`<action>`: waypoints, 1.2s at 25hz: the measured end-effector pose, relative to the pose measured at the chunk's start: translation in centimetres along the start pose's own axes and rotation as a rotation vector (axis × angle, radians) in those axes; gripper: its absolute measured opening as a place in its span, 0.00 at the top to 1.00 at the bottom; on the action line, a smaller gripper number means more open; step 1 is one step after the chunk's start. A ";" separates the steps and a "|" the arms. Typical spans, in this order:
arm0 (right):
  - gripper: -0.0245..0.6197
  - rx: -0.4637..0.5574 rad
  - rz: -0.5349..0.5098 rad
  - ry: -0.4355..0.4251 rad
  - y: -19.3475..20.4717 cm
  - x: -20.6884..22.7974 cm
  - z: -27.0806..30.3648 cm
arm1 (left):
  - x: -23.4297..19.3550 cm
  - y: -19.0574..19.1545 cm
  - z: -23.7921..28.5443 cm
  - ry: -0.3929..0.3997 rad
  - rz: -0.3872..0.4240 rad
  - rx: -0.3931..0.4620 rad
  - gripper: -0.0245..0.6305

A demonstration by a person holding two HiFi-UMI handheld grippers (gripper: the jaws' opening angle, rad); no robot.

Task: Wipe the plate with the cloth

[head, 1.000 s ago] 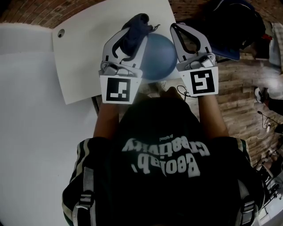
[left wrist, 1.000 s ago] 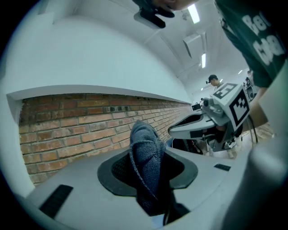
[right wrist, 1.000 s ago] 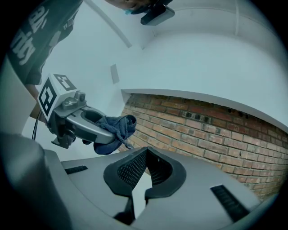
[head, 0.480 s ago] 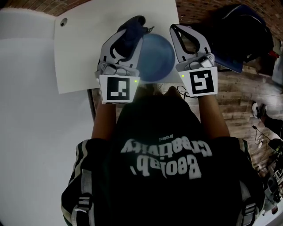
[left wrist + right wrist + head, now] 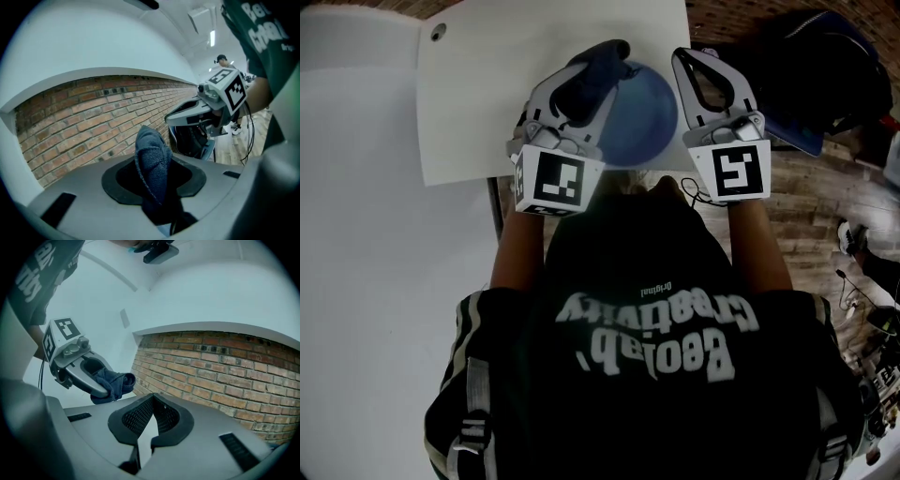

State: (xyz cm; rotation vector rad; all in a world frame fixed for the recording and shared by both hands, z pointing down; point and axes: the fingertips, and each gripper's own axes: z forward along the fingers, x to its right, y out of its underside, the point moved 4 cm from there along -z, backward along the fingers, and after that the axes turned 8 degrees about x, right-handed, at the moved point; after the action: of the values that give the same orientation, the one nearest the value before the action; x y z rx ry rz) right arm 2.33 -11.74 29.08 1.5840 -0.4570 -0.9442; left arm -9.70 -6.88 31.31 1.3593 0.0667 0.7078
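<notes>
A round blue plate (image 5: 639,112) is held up over the near edge of the white table (image 5: 478,103). My right gripper (image 5: 686,64) is shut on the plate's right rim; in the right gripper view the plate (image 5: 142,441) shows edge-on as a pale sliver between the jaws. My left gripper (image 5: 602,58) is shut on a dark blue cloth (image 5: 586,82), which lies against the plate's upper left part. In the left gripper view the bunched cloth (image 5: 152,157) sticks up between the pads.
The white table's left part has a small hole (image 5: 439,32) near its corner. A dark bag or seat (image 5: 811,66) stands to the right over a brown brick-patterned floor (image 5: 825,187). A brick wall (image 5: 225,371) fills both gripper views.
My left gripper has turned and carried the cloth a little to the right over the plate. The right gripper keeps its hold on the plate with hardly any movement.
</notes>
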 end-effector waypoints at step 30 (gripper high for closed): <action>0.97 -0.066 -0.013 0.000 1.7 0.8 -1.4 | 12.4 13.0 1.3 0.463 -0.044 -0.369 0.75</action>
State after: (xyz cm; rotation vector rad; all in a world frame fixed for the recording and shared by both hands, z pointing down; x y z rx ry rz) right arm 4.27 -11.84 30.40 1.5286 -0.4116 -0.9595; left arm -4.84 -1.28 47.75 0.8221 0.3176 0.9360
